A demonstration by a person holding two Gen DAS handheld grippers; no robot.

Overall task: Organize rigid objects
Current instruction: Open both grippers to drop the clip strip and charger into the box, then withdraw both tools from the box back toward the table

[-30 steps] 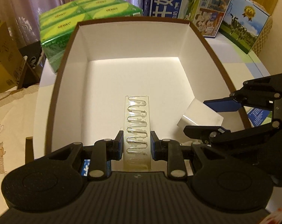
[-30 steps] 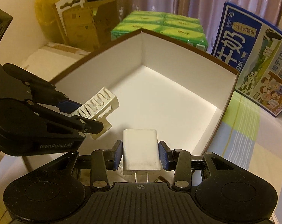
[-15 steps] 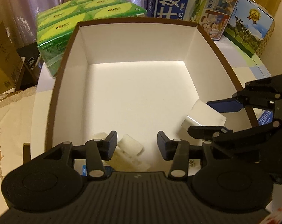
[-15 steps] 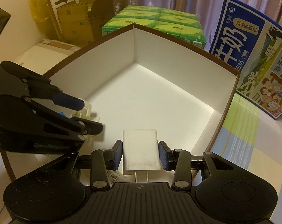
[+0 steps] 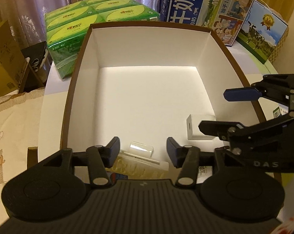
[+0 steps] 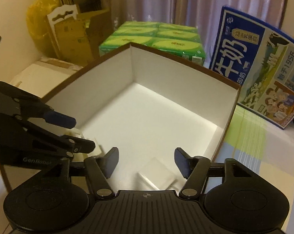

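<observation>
Both tongs opening; clear rack [image 5: 141, 152], white charger [image 6: 156, 173] dropped in box [image 5: 147, 44].

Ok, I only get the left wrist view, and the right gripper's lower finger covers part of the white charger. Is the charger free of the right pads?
Observer: Yes. In the right wrist view the right gripper has its jaws opening, with a gap on each side of the white charger.
Operator: How does it lie?
Observer: On its broad face on the floor of the box, turned at an angle to the fingers, close to the box's near right corner.
</observation>
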